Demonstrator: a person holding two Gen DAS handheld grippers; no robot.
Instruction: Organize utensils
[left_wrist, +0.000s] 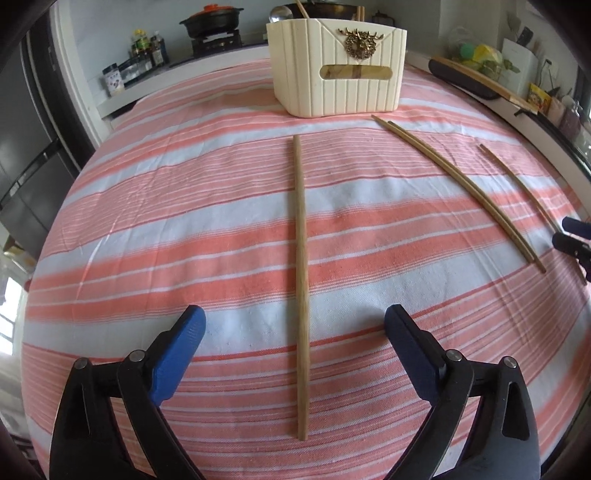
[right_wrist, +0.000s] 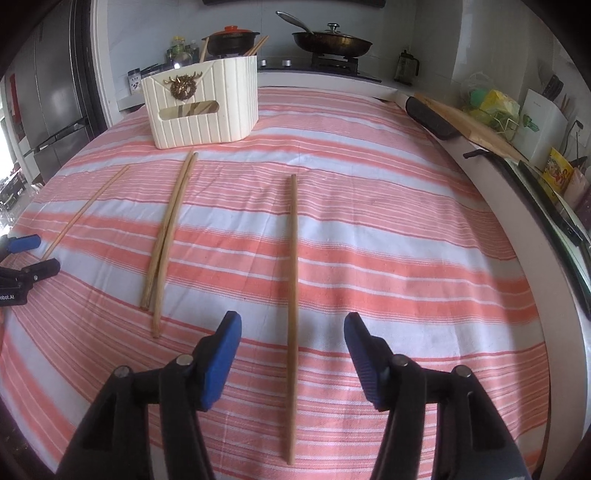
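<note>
I am holding my left hand-held gripper (left_wrist: 293, 334) and right hand-held gripper (right_wrist: 293, 334) apart, each over a chopstick (left_wrist: 301, 280) lying between its fingers, so it could be rolling away if one finger is bumping it first.

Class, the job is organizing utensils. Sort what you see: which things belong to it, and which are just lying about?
Belong: single chopstick, chopstick pair, second single chopstick, cream basket, left gripper, right gripper.

Lying about: frying pan, clay pot, cutting board.
</note>
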